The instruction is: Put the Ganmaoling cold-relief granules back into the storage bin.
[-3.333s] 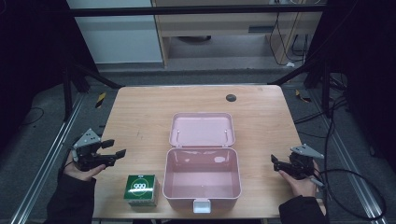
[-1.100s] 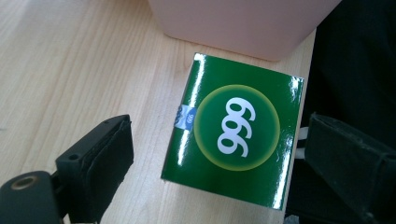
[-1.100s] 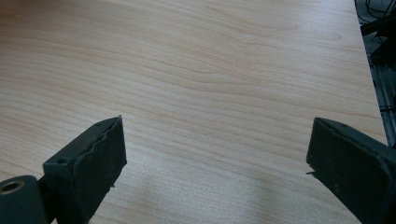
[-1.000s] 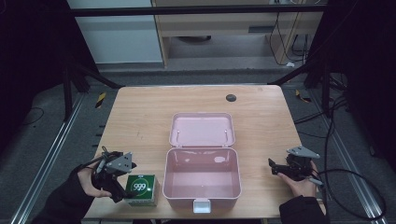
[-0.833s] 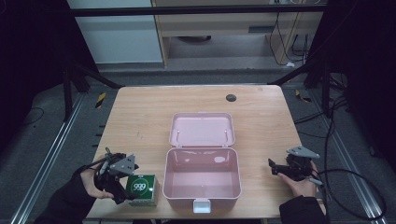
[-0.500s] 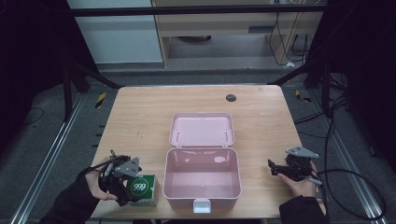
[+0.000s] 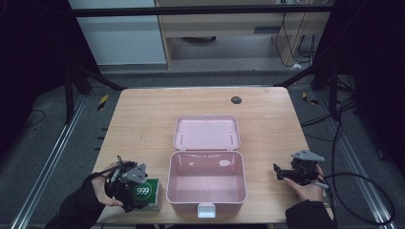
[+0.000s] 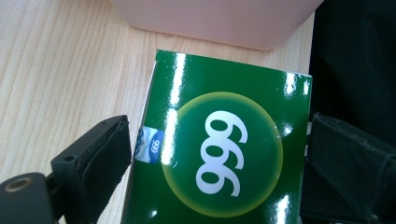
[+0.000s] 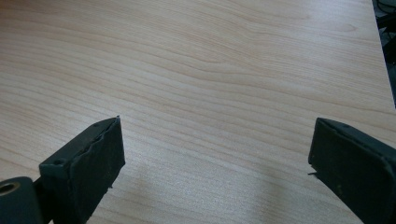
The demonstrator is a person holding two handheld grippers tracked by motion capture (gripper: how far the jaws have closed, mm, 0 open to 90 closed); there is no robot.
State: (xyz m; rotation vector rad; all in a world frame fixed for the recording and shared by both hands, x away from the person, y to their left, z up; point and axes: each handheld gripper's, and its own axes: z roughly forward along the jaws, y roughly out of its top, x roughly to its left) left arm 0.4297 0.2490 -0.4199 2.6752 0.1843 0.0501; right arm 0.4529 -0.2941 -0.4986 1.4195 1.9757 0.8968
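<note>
The left gripper view shows the left gripper (image 8: 217, 154) with jaws spread, straddling the green box (image 8: 219, 158) marked 999; whether the pads touch its sides is hard to tell. From above, that box (image 7: 147, 193) lies at the table's (image 7: 143, 119) near left, just beside the open pink case (image 7: 206, 183), partly covered by the gripper. The right gripper (image 9: 215, 163) hangs spread over bare wood.

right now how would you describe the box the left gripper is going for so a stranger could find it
Start at the open pink plastic case in the middle of the light wooden table. Just to its left, at the table's near edge, lies a small glossy green cardboard box between the left gripper's jaws. It alone is green, with white "999" in a yellow-ringed circle.
</note>
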